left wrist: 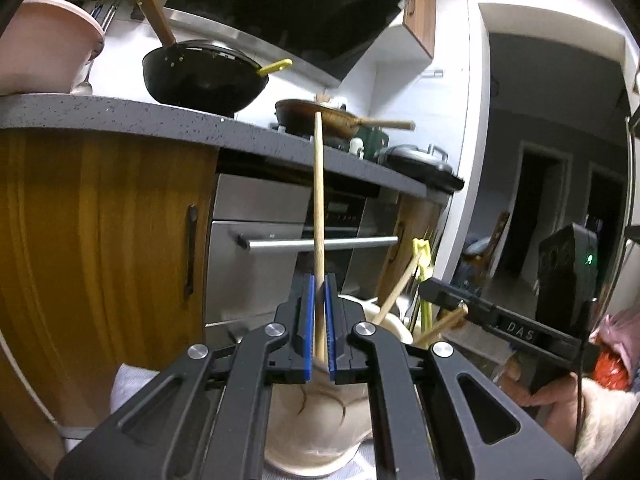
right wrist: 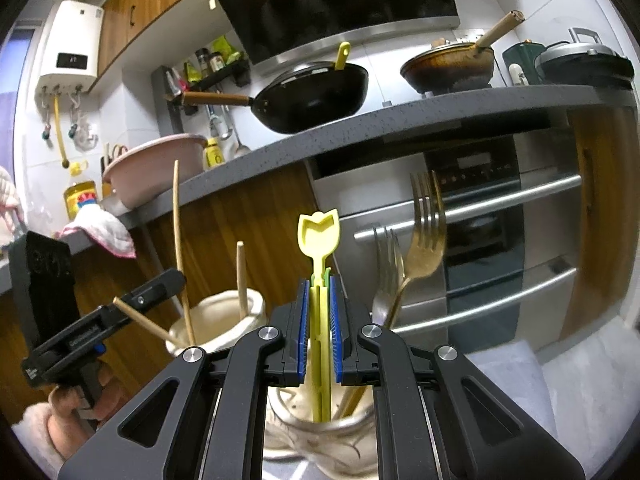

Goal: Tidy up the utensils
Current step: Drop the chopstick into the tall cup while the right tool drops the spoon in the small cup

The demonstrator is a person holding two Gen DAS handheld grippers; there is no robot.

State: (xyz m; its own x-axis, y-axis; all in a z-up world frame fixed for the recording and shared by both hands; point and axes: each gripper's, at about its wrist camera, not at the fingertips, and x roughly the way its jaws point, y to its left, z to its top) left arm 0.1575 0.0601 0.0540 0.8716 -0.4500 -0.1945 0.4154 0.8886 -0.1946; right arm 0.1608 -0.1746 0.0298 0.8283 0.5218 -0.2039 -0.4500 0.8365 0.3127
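My left gripper [left wrist: 320,280] is shut on a long wooden chopstick [left wrist: 318,200] that stands upright. Its lower end dips into a beige cloth-look holder [left wrist: 316,424] below the jaws. In the right wrist view that left gripper [right wrist: 176,278] sits left of the same holder [right wrist: 218,320], which has two more chopsticks [right wrist: 240,276] in it. My right gripper [right wrist: 320,280] is shut on a yellow plastic utensil with a tulip-shaped end [right wrist: 319,236], which stands in a second beige jar [right wrist: 288,408]. A silver fork [right wrist: 388,264] and a gold fork [right wrist: 430,216] stand in that jar too.
A grey counter [left wrist: 120,120] runs overhead with a black wok [left wrist: 204,76], a brown pan [left wrist: 320,118] and a pink basin [right wrist: 156,164]. Below it are wood cabinet doors [left wrist: 100,240] and a steel oven with bar handles [left wrist: 288,245]. A white cloth [right wrist: 520,368] lies under the jars.
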